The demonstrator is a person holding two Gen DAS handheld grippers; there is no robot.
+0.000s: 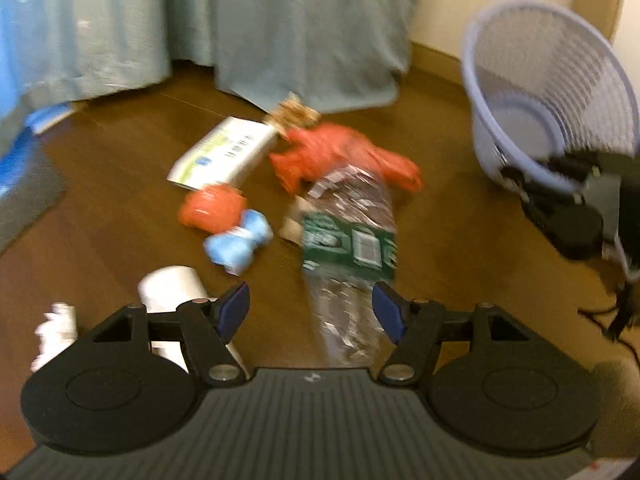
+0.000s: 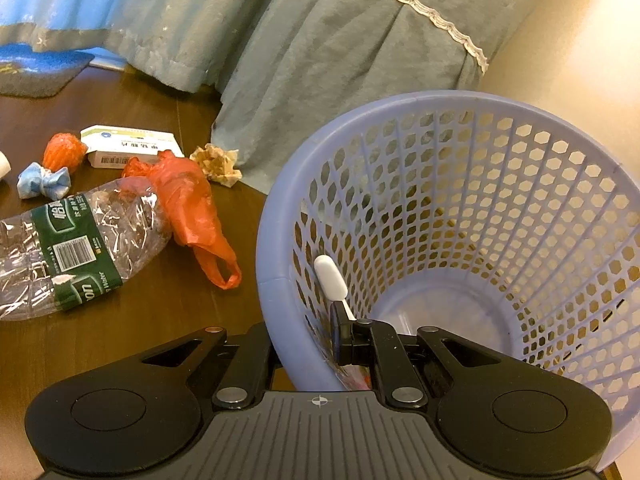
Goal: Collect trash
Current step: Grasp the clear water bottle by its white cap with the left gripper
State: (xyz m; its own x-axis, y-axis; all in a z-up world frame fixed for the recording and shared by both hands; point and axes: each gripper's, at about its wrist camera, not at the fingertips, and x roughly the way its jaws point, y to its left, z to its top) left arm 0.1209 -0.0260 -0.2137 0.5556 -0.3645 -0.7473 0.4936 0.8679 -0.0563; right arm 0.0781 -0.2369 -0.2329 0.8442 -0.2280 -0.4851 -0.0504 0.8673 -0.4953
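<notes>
basket (image 2: 472,152), tilted, right gripper (image 2: 340,340) clamping rim

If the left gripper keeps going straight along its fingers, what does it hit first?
Probably the crushed clear plastic bottle with the green label, lying straight ahead between the left gripper's open blue pads; depth is unclear through blur.

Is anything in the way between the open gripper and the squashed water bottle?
Nothing visible. The left hand-held gripper has its jaws open, and the crushed plastic bottle lies straight ahead with its near end already between them.
</notes>
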